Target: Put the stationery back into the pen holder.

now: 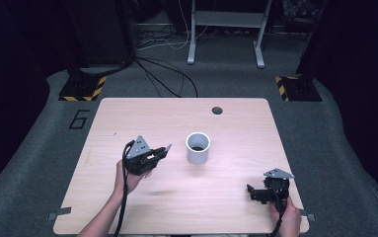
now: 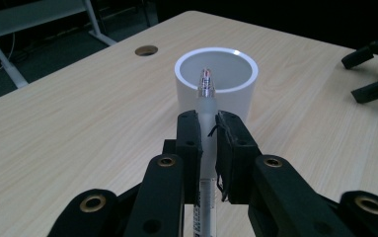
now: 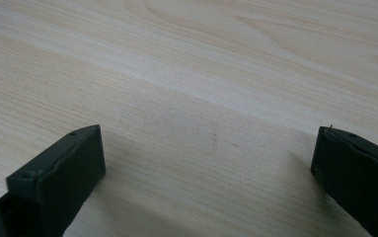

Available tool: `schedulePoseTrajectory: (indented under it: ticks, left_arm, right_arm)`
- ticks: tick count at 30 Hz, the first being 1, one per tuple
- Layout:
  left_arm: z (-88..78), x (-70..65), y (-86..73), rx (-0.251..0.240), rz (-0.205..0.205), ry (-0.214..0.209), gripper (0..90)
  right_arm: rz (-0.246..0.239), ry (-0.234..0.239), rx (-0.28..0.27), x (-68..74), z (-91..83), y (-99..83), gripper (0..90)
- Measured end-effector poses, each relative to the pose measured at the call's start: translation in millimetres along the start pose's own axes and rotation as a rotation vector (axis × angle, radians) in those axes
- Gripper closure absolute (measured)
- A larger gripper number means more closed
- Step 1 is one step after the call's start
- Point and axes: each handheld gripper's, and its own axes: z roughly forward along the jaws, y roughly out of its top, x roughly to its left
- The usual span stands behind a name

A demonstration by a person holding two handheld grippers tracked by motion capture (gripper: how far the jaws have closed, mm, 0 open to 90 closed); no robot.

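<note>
Grey carpet, dark surrounding room

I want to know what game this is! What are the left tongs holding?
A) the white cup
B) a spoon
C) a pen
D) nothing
C: in the left gripper view the left tongs are shut on a clear pen whose tip points at the white cup, while the right tongs hang open over the bare table.
</note>
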Motion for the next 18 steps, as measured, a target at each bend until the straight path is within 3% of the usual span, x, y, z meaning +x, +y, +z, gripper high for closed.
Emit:
schedulePoseTrajectory:
  ticks: [7, 18]
  left_arm:
    - [2.5, 3.3, 9.2, -0.055, 0.003, 0.015, 80.6]
    - [7.9, 4.6, 30.4, -0.117, 0.004, 0.006, 80.6]
  right_arm:
    - [0.002, 0.002, 0.003, 0.1, -0.2, 0.0, 0.0]
    - [0.002, 0.002, 0.003, 0.1, -0.2, 0.1, 0.0]
